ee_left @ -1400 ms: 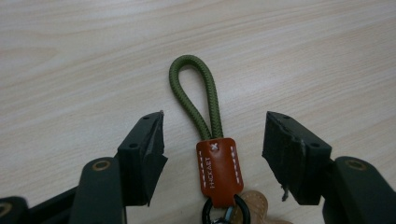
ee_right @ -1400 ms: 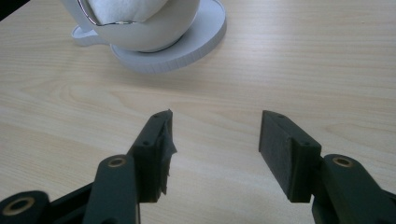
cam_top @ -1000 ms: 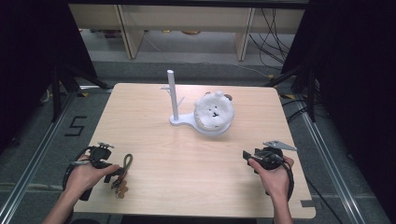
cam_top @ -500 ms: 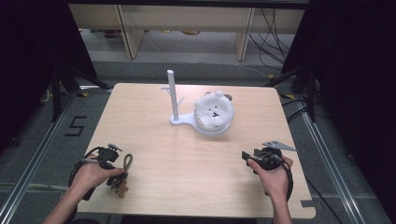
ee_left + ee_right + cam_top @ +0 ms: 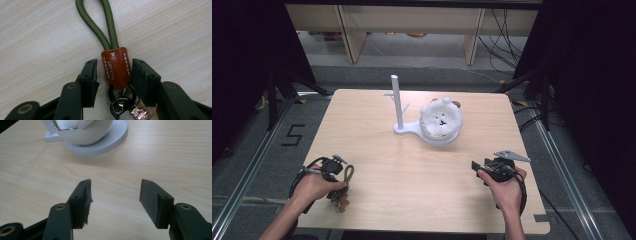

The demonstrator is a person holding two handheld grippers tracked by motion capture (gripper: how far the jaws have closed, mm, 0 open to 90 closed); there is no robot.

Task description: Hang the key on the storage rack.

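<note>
A keychain lies at the table's front left, with an olive cord loop [image 5: 97, 25], a brown leather tag [image 5: 117, 67] and a metal ring with a clasp [image 5: 122, 100]. My left gripper [image 5: 113, 65] is open, one jaw on each side of the tag; the right jaw is almost touching it. From above, the left gripper [image 5: 335, 175] sits right by the keychain [image 5: 348, 172], with the hand over part of it. My right gripper [image 5: 115, 192] is open with nothing between its fingers, low over bare wood at the front right [image 5: 479, 172].
A white stand with an upright post [image 5: 397, 100] has a round base carrying a white bowl [image 5: 85, 132] with a plush bear face [image 5: 441, 119], at the table's middle back. Shelving and cables lie beyond the far edge.
My left gripper has moved right, onto the keychain, and its jaws now straddle the leather tag. The right gripper has barely moved.
</note>
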